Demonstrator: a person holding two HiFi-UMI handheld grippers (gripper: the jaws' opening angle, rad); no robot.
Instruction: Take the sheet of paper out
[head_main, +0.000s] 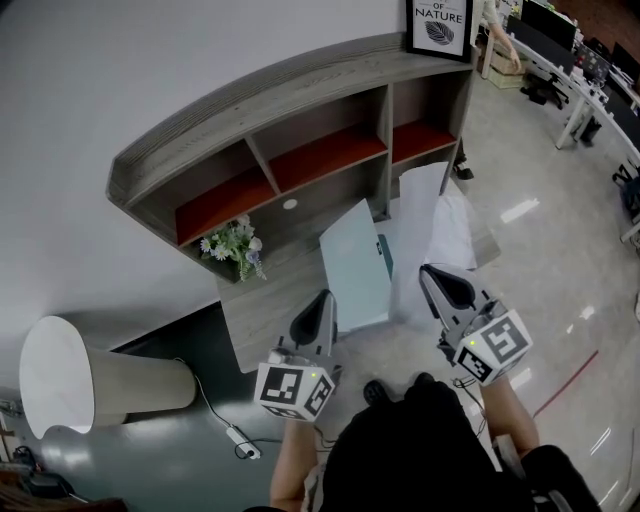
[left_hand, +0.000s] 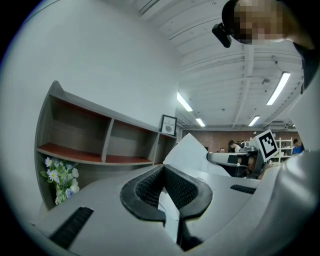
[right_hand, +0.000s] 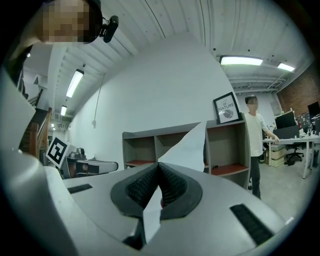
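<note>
White wall, a grey shelf unit (head_main: 250, 120) with red-lined compartments, and below it the grey counter (head_main: 262, 318). Shiny office floor runs off to the right.

Both grippers are up over the counter's front edge, pointing level toward the shelves. The left gripper (head_main: 324, 304) has its jaws pressed together on the near edge of a pale blue folder (head_main: 355, 265), and the left gripper view confirms it: the ribbed pads (left_hand: 150, 186) are clamped on that thin pale panel, which rises ahead of the tips.

The right gripper (head_main: 432, 276) is pinching too. In its own view the jaws are closed on the sheet of paper (right_hand: 190, 145), the white sheet passing between the pads and fanning up ahead of them. From above, the paper stands just right of the folder, stretching from the right gripper's tips toward the shelves. Its left edge meets the folder's right side, and whether any of it is tucked inside there is hard to tell from this angle.

Ahead and left of the left gripper, a small bunch of white flowers (head_main: 232, 245) sits at the foot of the shelves. Far ahead of the right gripper, a framed print (head_main: 439, 25) stands on top of the unit. Off to the left gripper's left is a white lamp (head_main: 70, 380). A person (right_hand: 256, 140) stands beyond the shelves' right end.
</note>
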